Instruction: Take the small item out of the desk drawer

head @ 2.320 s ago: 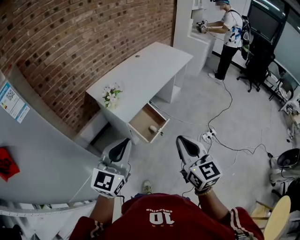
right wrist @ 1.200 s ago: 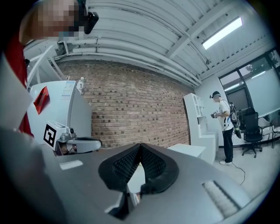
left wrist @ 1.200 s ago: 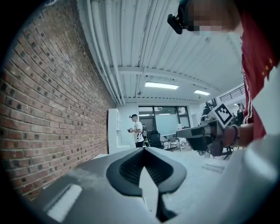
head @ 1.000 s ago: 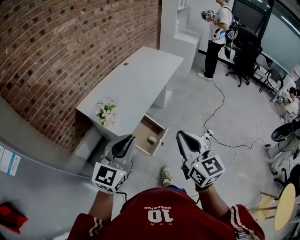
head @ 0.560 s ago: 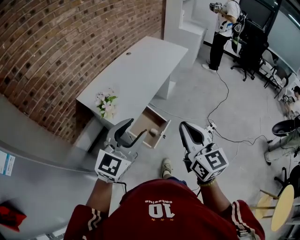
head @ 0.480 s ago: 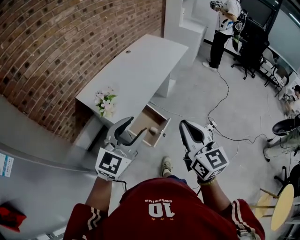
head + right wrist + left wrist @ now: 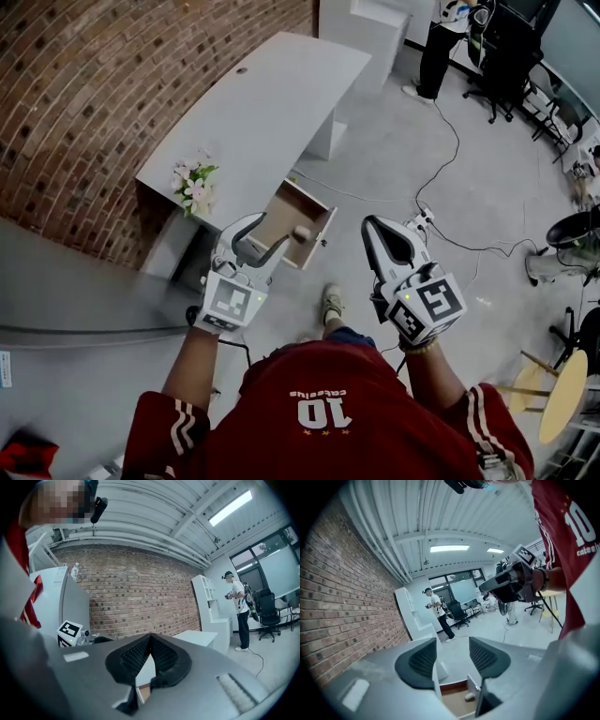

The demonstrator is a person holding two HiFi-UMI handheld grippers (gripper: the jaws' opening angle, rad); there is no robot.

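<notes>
The brick wall (image 7: 84, 103) runs behind the long white surface (image 7: 272, 103), which has a bunch of flowers (image 7: 192, 183) at its near end. Under that end the drawer (image 7: 320, 232) stands pulled out. The left tool (image 7: 268, 232) hovers just before the open drawer. Its jaws have just been opening and now stand wide, with nothing pinched between them. The right tool (image 7: 372, 228) hangs off to the side over the floor (image 7: 394, 159), jaws pressed together and empty. The small item (image 7: 302, 233), pale and stubby, lies inside the drawer near its front, just beyond the left tool's tips and untouched.
</notes>
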